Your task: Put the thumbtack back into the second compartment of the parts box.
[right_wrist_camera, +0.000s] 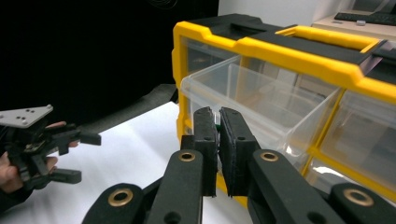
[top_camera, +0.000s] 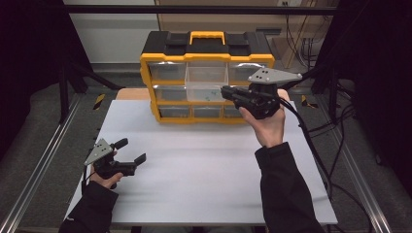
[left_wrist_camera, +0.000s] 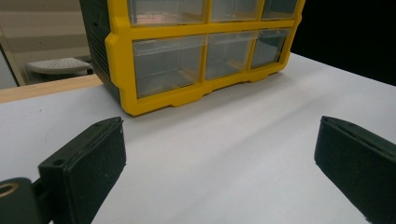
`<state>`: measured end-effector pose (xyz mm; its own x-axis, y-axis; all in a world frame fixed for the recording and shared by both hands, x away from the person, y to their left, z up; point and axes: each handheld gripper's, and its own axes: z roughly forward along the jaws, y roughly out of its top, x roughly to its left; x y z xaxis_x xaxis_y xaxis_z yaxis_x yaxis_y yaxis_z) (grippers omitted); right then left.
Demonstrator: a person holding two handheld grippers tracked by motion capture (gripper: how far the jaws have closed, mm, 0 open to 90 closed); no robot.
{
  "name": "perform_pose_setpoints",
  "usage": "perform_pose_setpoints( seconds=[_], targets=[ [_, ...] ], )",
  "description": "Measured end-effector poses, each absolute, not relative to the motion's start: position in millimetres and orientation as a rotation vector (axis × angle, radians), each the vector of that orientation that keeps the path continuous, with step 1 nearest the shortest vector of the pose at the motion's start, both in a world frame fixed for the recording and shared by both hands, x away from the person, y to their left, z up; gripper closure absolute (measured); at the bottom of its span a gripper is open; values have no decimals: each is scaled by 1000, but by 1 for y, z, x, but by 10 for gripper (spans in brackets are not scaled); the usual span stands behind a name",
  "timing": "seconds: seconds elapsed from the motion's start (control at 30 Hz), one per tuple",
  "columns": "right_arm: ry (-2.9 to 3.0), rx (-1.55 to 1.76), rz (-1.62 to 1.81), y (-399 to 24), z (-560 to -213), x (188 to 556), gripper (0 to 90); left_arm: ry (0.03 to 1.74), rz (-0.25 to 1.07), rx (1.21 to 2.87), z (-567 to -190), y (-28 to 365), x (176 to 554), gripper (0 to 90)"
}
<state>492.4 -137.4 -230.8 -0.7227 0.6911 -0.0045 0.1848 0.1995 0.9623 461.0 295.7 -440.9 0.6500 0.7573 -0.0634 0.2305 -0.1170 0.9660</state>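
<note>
The yellow drawer box (top_camera: 206,77) is sitting at the back of the desk (top_camera: 204,165) with one middle drawer (right_wrist_camera: 261,100) pulled out. The right gripper (right_wrist_camera: 218,140) is pinching something small and green just in front of it, so probably it's getting dropped in next. The left gripper (top_camera: 130,150) is hanging wide open and empty.

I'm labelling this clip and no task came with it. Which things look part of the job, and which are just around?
In the job:
- yellow organizer
- its pulled-out middle drawers
- right gripper, fingers nearly closed on something small and green
- left gripper, open, waiting

Just around:
- white table
- cables
- metal frame rails
</note>
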Motion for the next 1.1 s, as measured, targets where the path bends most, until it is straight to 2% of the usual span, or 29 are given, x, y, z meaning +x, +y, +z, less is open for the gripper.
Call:
perform_pose_setpoints(
  seconds=[0.37, 1.1],
  targets=[
    [2017, 885, 1475, -133, -219, 525, 857, 818, 546, 1669, -441, 296, 461, 18],
    [2016, 950, 1350, -111, -235, 569, 855, 817, 545, 1673, -441, 296, 461, 18]
  ],
)
